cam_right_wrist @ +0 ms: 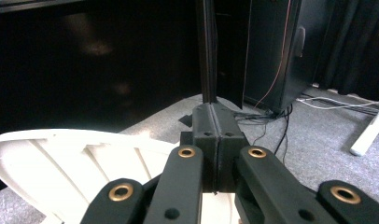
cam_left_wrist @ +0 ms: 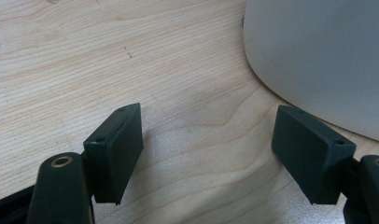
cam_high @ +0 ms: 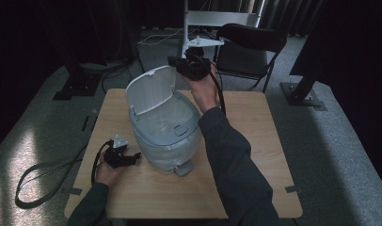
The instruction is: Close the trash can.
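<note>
A pale bin (cam_high: 165, 134) stands mid-table (cam_high: 255, 150), its lid (cam_high: 150, 89) tipped up and open. The right gripper (cam_high: 177, 63) is held above the lid's far edge (jaws pressed together, nothing between them). The left gripper (cam_high: 135, 156) rests low on the wood just beside the bin's base, its jaws spread wide and empty.
</note>
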Tool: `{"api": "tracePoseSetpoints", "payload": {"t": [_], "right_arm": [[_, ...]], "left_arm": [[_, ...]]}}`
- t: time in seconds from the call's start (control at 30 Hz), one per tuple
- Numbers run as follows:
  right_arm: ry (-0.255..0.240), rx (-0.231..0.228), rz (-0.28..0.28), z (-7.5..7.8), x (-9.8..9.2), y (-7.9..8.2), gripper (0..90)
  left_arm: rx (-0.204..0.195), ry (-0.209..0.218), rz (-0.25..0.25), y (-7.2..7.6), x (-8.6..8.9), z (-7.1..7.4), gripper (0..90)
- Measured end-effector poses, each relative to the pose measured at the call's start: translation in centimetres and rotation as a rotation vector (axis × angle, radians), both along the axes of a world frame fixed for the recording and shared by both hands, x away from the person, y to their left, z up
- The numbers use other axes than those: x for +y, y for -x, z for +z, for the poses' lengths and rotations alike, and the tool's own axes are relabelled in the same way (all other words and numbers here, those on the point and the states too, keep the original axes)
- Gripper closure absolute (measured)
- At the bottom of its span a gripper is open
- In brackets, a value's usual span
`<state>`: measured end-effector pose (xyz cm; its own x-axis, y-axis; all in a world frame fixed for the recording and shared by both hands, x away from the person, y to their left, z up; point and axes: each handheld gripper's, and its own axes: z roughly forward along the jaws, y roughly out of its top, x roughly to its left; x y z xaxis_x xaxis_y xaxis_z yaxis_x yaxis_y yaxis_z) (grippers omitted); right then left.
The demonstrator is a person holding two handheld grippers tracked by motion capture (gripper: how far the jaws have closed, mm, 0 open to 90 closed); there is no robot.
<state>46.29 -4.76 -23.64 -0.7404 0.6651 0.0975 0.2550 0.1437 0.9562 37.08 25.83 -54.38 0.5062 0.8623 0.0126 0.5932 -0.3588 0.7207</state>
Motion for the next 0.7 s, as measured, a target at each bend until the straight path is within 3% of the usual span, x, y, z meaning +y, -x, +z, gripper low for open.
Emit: {"api": "tracePoseSetpoints", "payload": {"t": [0.2, 0.33, 0.43, 0.7], "right_arm": [[0.012, 0.01, 0.044, 0.2, -0.1, 0.2, 89.7], [0.115, -0.03, 0.073, 0.1, 1.0, 1.0, 89.7], [0.163, -0.061, 0.065, -0.1, 1.5, 2.0, 89.7], [0.186, -0.095, 0.092, -0.8, 0.9, 3.9, 89.7]], "left_arm": [[-0.001, 0.0, -0.001, 0.0, 0.0, 0.0, 25.2], [-0.001, 0.0, -0.002, 0.0, 0.0, 0.0, 25.2], [-0.001, 0.0, -0.002, 0.0, 0.0, 0.0, 25.2], [-0.001, 0.0, -0.002, 0.0, 0.0, 0.0, 25.2]]}}
